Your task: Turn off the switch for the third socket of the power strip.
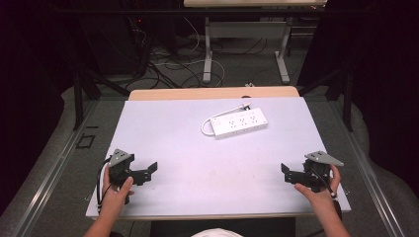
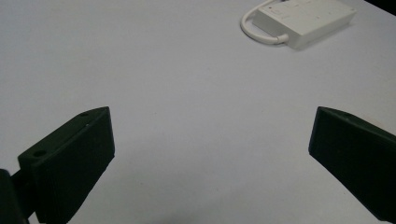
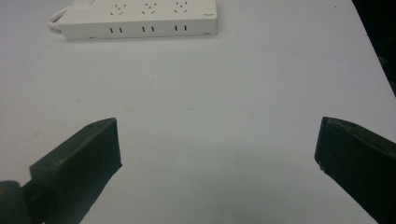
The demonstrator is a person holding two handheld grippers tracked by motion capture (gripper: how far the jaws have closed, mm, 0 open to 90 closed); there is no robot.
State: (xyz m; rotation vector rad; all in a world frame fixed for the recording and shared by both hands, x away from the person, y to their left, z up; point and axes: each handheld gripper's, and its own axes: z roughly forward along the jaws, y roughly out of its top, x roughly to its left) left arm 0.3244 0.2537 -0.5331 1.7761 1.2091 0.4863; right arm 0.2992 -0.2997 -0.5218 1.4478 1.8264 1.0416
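A white power strip point(image 1: 239, 124) with several sockets lies on the white table top point(image 1: 197, 163), toward the far middle, its short white cable looped at its left end. It also lies at the top of the left gripper view point(image 2: 303, 18) and of the right gripper view point(image 3: 140, 18). My left gripper point(image 1: 150, 169) rests near the front left of the table, held in a hand, jaws wide apart with nothing between them point(image 2: 210, 149). My right gripper point(image 1: 286, 173) sits near the front right, also open and holding nothing point(image 3: 217, 149). Both point inward across the table.
The table's front edge point(image 1: 217, 216) runs just behind both hands. Beyond the far edge is a floor with tangled cables point(image 1: 173, 64) and the legs of another table point(image 1: 208, 54). Dark curtains close off both sides.
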